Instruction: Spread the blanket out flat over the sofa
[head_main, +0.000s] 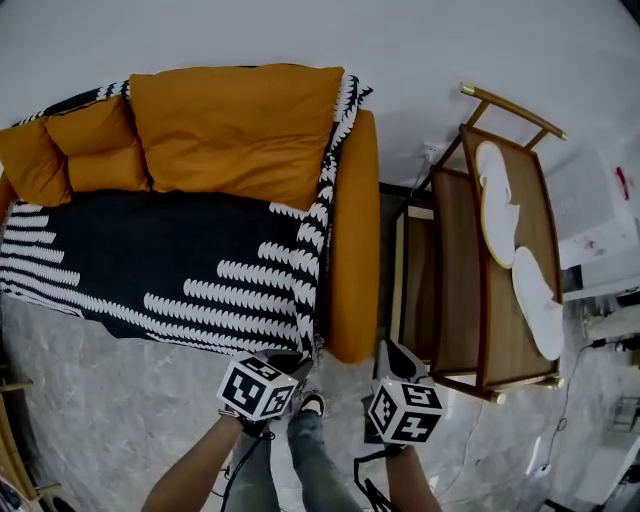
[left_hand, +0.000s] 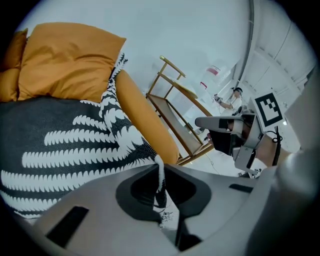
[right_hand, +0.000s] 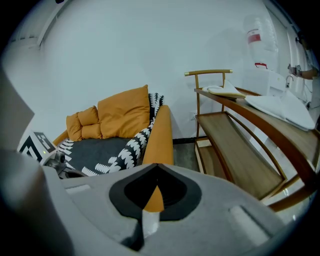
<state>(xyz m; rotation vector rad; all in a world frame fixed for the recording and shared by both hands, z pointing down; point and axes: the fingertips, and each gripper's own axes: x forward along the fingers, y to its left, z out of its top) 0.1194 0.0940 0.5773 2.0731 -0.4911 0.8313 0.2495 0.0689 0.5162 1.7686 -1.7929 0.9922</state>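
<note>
Head view has the job looking nearly finished: the black-and-white blanket (head_main: 150, 255) already lies across the seat of the orange sofa (head_main: 355, 230), runs up the inner side of the arm at the right, and shows again along the back behind the cushions (head_main: 235, 125), which sit on top of it. Its front edge hangs over the seat front. What seems left is the lower right corner, which is bunched and lifted off the sofa rather than lying flat; the far left end is cut off by the frame, so I cannot judge it

That corner is pinched in the left hand-held gripper (head_main: 290, 362), whose jaws are nearly together on a thin fold of the fabric. The forearm comes in from the bottom edge and the tool angles down toward the sofa's front corner. Just beside it, the right hand-held gripper (head_main: 392, 352) tilts down likewise, jaws closed on nothing, facing the gap between the sofa and the wooden rack (head_main: 460, 290)
</note>
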